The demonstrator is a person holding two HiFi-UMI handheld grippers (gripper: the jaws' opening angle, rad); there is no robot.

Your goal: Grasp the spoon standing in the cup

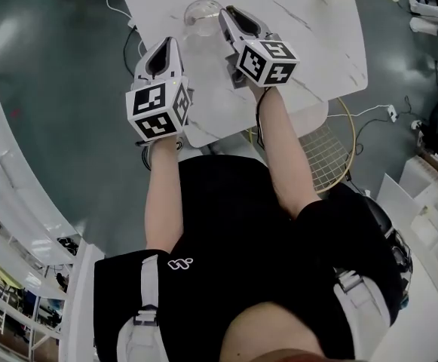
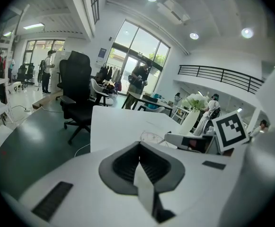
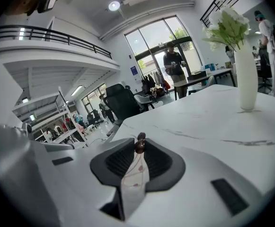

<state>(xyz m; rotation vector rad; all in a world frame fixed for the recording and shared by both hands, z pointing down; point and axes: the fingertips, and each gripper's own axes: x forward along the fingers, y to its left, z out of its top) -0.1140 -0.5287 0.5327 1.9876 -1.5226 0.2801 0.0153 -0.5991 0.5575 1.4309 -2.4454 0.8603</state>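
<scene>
A clear glass cup (image 1: 197, 15) stands on the white marble table (image 1: 317, 44). My right gripper (image 1: 228, 13) reaches it from the right, fingertips at its rim. In the right gripper view the jaws are closed on the spoon (image 3: 139, 144), whose dark brown knob sits between the fingertips above a pale patterned handle; right gripper (image 3: 139, 148). The spoon's bowl is hidden. My left gripper (image 1: 171, 45) hovers left of the cup, apart from it. In its own view the left gripper (image 2: 138, 146) has its jaws together with nothing in them, and the cup (image 2: 152, 137) shows faintly ahead.
A white vase with white flowers (image 3: 245, 74) stands further along the table. A wire chair (image 1: 332, 153) is tucked under the table's near right edge. A black office chair (image 2: 78, 91) stands on the dark floor to the left. People stand far off by the windows.
</scene>
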